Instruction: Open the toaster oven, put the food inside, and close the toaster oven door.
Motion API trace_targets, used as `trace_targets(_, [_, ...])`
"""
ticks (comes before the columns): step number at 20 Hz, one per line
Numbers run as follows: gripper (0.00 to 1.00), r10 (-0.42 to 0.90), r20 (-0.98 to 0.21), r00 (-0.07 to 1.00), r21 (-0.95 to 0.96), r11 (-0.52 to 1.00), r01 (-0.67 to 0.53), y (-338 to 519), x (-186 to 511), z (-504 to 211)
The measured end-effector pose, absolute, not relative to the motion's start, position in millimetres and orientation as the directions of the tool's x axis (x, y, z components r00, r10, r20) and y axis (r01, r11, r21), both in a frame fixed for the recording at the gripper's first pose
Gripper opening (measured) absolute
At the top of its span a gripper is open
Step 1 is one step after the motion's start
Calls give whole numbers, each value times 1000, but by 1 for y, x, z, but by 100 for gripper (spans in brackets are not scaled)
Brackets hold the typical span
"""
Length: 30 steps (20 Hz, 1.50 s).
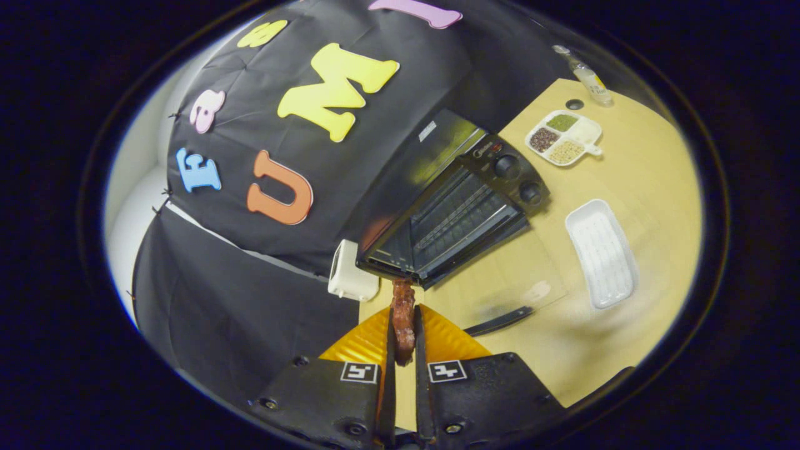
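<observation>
My gripper (404,325) is shut on a strip of reddish-brown food (403,315) that stands up between the two fingers and sticks out past their tips. The view is tilted. Just beyond the food is the black toaster oven (459,203) on the wooden table (631,181). Its door (494,294) hangs open and lies flat toward me, and the wire rack (456,215) inside shows. Two knobs (507,166) sit on its control panel. The food's tip is close to the oven's near corner.
A white rectangular tray (601,252) lies on the table beside the oven. Farther off is a divided white dish (564,138) with grains and a clear bottle (590,78). A white boxy appliance (350,272) stands at the oven's other side, against the black cloth.
</observation>
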<state>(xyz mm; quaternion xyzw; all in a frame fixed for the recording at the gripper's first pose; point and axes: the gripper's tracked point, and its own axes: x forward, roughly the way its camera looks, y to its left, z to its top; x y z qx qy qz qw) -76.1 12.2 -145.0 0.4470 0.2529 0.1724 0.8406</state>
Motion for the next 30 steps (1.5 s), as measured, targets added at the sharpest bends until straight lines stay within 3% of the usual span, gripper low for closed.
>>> trace_targets(9, [16,463,-229,857,895,447,-2,92,-3,-166])
trace_targets(23, [16,116,-131,985,946,311,89,34,148,-198])
trace_targets(30, [16,37,-168,985,926,348,144,21,184,-219])
